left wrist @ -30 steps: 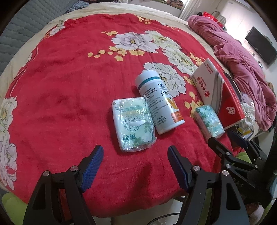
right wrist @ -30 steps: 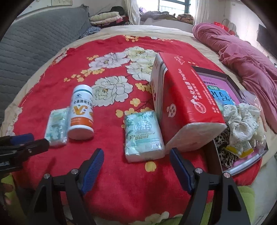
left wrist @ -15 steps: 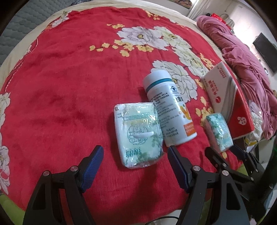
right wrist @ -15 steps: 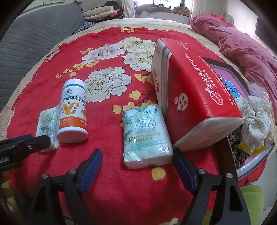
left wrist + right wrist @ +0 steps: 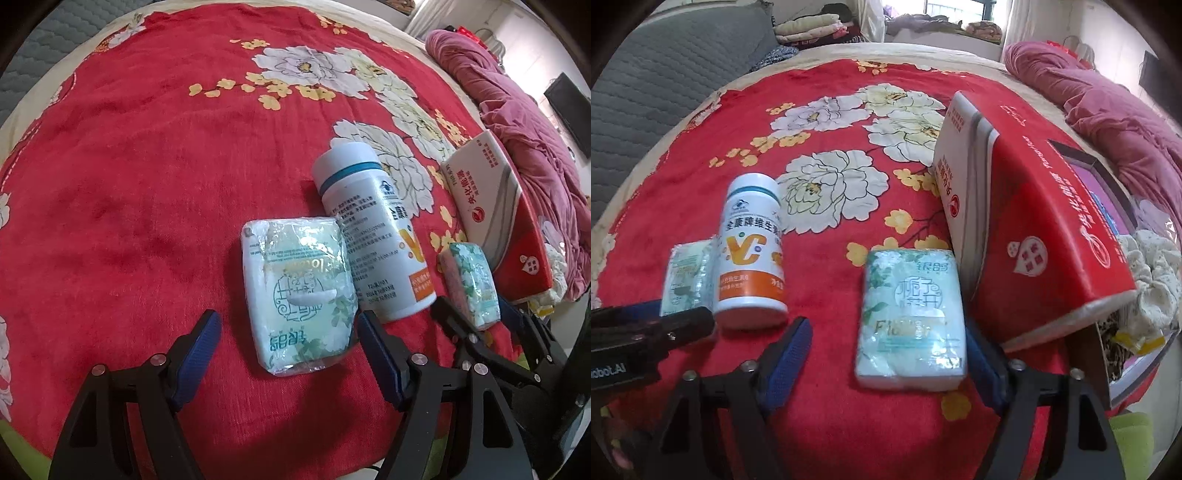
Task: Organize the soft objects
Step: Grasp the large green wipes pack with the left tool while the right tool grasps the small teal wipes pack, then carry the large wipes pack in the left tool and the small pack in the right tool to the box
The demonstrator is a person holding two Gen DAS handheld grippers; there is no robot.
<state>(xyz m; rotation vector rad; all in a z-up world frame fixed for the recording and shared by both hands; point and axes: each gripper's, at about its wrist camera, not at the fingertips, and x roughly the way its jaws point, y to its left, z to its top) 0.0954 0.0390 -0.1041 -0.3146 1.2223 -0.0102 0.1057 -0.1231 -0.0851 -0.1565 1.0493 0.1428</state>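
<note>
Red floral blanket over a bed, grey quilted headboard behind, pink duvet bunched far right.

Nearest: my left gripper, jaws wide, nothing pinched. One small tissue pack lies flat between its blue pads, its near end just inside them, untouched as far as I can see.

My right gripper straddles the near end of the second tissue pack; its jaws are closing, the pack between them, pads not yet pressing. This pack sits just beside the big red tissue box.

Next out: white vitamin bottle, lying touching the first pack's right edge. Hard item, likely stays put.

Further right: open box tray at the bed edge, partly under the red box, holding a cream scrunchie and other cloth bits.

Progress, my read: some soft things are already in the tray; both tissue packs remain on the blanket. Early to middle. Left to do: grip each pack, carry to the tray.
</note>
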